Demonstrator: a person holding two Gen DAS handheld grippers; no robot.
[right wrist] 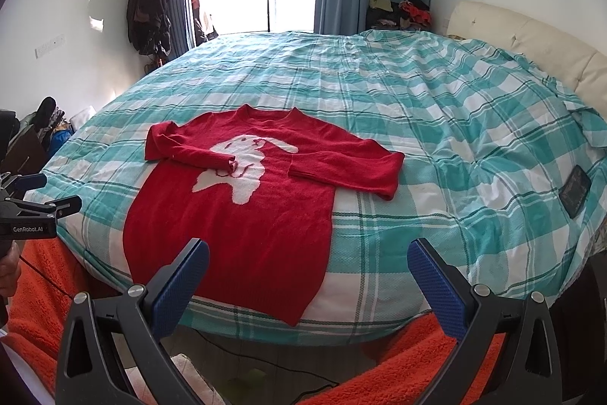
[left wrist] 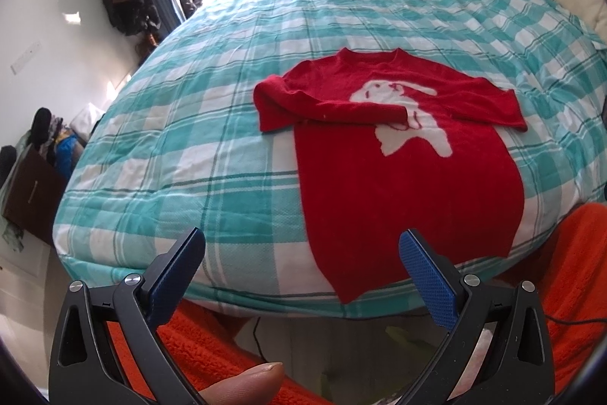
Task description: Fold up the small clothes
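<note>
Left wrist view first: the left gripper [left wrist: 302,245] hangs off the near edge of the bed, its blue-padded fingers [left wrist: 426,276] spread wide with nothing between them. The right gripper [right wrist: 308,255] is the same in its own view, fingers [right wrist: 182,281] parted and empty, held just short of the mattress.

Beyond both lies the red knitted sweater with a white animal figure [right wrist: 242,207], flat and face-up on the teal-and-white checked bed cover [right wrist: 436,124]. Its hem reaches the bed's near edge, closest to the fingers but not touching them. Both sleeves are already laid inward across the chest, cuffs near the white figure, probably so the body can be folded next. From here the hem looks like the natural place for both grippers to take hold.

A dark flat phone-like object [right wrist: 576,190] rests well to the sweater's right.
</note>
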